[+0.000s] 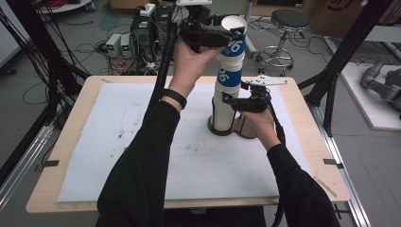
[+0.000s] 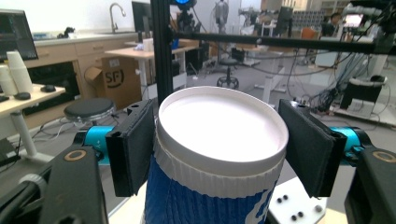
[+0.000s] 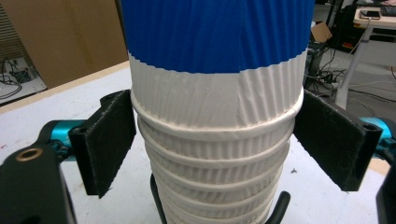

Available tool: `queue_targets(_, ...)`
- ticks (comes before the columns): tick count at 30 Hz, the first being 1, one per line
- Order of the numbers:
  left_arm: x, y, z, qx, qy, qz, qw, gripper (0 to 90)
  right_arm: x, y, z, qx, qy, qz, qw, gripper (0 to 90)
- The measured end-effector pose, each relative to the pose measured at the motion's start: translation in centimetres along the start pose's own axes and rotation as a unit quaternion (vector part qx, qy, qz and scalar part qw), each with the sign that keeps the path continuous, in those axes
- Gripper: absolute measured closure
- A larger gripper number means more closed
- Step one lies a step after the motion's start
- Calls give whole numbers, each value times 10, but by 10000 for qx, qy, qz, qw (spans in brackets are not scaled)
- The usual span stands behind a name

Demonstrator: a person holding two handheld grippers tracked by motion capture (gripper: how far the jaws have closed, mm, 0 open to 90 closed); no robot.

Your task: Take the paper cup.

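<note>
A: In the high view, what is each hand doing?

B: The left hand-held gripper (image 1: 232, 34) is raised and clamps the rim of the top cup (image 1: 232, 40), a blue-and-white ribbed paper cup. Below it, the right hand-held gripper (image 1: 230, 100) sits against the white stack of cups (image 1: 222, 113), which stands on a round brown base (image 1: 246, 130) on the worktop (image 1: 71, 151). The top cup is still partly nested in the next blue cup (image 1: 229, 75) beneath it.

A: And the left gripper view?

B: The top cup's white rim (image 2: 219, 135) sits between the jaws. The left pad (image 2: 133, 144) presses against the rim; the right pad (image 2: 310, 144) looks just at its edge. I judge it a closed grip on that cup.

A: The right gripper view?

B: The stacked rims (image 3: 217, 140) sit between the two black pads (image 3: 109, 140), just under the blue cup (image 3: 215, 32). Both pads touch the sides, so the stack is grasped.

A: What could go wrong from here?

B: The ribbed sleeves may bind, so the lift could drag the second cup up too. If the right grip is too light, the whole stack could tilt or come off its base. And squeezing the thin rim could buckle it and let the cup slip.
</note>
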State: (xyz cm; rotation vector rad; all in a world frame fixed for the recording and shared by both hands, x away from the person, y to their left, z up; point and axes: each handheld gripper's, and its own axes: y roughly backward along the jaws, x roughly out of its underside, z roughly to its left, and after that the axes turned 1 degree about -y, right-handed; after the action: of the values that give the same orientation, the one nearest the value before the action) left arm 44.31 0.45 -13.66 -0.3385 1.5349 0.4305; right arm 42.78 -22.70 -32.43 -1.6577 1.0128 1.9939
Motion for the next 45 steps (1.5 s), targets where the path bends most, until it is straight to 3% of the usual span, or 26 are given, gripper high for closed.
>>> queue_targets(11, -14, 33, -9, 39, -208, 194, 9996, 296, 0, 0, 0, 19, -11, 6, 10000, 142)
queue_targets(18, -12, 60, -27, 127, -449, 261, 9986, 295, 0, 1, 1, 39, -18, 15, 10000, 143)
queue_targets(21, -5, 71, -37, 179, -598, 274, 9977, 296, 0, 2, 1, 56, -35, 31, 10000, 143)
queue_targets(24, 5, 80, -44, 249, -585, 296, 9975, 295, 0, 3, 1, 68, -42, 27, 10000, 144)
queue_targets(27, 16, 88, -48, 302, -528, 335, 9976, 296, 0, 3, 1, 71, -43, 28, 10000, 145)
queue_targets(31, 33, 97, -54, 214, -460, 494, 9975, 295, 0, 4, 1, 91, -52, 32, 9999, 146)
queue_targets(36, 63, 109, -57, 238, -238, 419, 9986, 295, 0, 4, 2, 102, -61, 44, 9999, 147)
queue_targets(45, 109, 129, -66, 246, -174, 572, 9979, 295, 1, 4, 2, 126, -19, 28, 9999, 150)
